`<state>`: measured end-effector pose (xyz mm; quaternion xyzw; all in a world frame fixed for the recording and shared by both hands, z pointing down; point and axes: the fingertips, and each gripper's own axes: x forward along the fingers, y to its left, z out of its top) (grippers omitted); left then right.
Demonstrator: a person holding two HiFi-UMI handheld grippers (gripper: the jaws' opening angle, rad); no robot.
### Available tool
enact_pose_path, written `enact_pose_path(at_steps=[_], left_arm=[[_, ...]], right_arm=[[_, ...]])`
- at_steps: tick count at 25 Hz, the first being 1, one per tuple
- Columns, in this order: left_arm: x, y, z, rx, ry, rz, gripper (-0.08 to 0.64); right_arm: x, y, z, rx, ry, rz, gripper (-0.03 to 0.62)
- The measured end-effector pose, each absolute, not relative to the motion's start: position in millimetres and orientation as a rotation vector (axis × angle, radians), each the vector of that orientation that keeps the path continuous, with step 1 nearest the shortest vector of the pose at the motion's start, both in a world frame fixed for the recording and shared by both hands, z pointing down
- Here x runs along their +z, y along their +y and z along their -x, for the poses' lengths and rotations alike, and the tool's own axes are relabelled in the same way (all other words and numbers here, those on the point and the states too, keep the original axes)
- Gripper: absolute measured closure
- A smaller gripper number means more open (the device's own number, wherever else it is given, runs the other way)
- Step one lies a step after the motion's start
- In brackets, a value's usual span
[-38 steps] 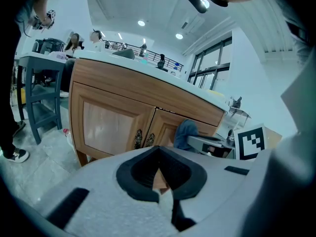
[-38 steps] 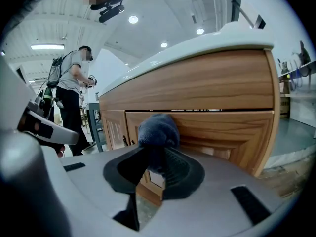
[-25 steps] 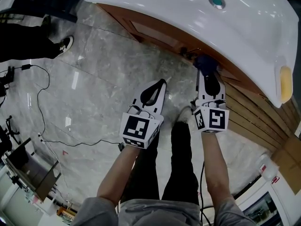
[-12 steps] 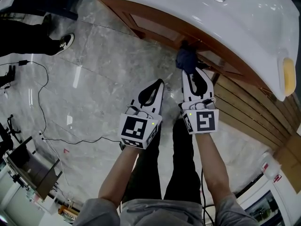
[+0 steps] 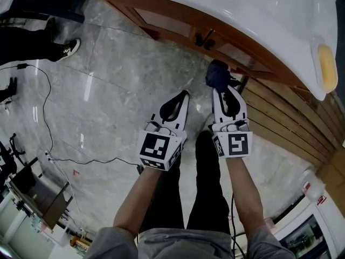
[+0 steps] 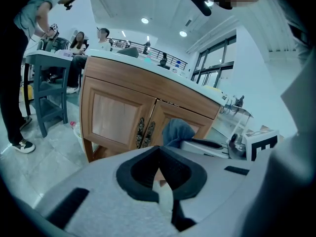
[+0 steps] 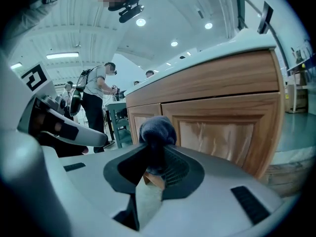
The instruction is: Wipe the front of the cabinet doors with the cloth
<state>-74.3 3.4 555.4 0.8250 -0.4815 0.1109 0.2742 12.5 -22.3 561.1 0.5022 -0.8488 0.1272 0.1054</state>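
A dark blue cloth (image 5: 217, 73) is bunched between the jaws of my right gripper (image 5: 223, 87), which is shut on it. The cloth sits low in front of the right wooden cabinet door (image 5: 238, 57), right of the two dark handles (image 5: 204, 38). In the right gripper view the cloth (image 7: 157, 128) stands before the door panel (image 7: 217, 132); contact cannot be told. My left gripper (image 5: 185, 94) hovers over the floor beside it, shut and empty. The left gripper view shows both doors (image 6: 118, 120), the cloth (image 6: 177, 131) and its own shut jaws.
A white countertop (image 5: 253, 15) with a yellow sponge (image 5: 326, 63) overhangs the doors. Wooden slats (image 5: 291, 125) run along the right. A black cable (image 5: 48, 117) lies on the marble floor, with a person's shoe (image 5: 69, 48) at the left. People stand by a blue table (image 6: 49, 83).
My right gripper carried the cloth left along the cabinet front, then down and slightly back from under the counter. The left gripper stayed where it was.
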Motion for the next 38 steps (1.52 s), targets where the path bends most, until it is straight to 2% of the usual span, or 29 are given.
enact_pose_path(at_steps=[22, 38], left_arm=[[566.1, 13.4, -22.6, 0.366, -1.211, -2.283, 0.552], [577.3, 9.2, -46.8, 0.397, -1.197, -2.286, 0.552]], right_arm=[[587.1, -1.8, -146.4, 0.390, -2.361, -1.676, 0.517], [623.7, -24.8, -210.5, 0.382, -2.218, -1.784, 0.517]])
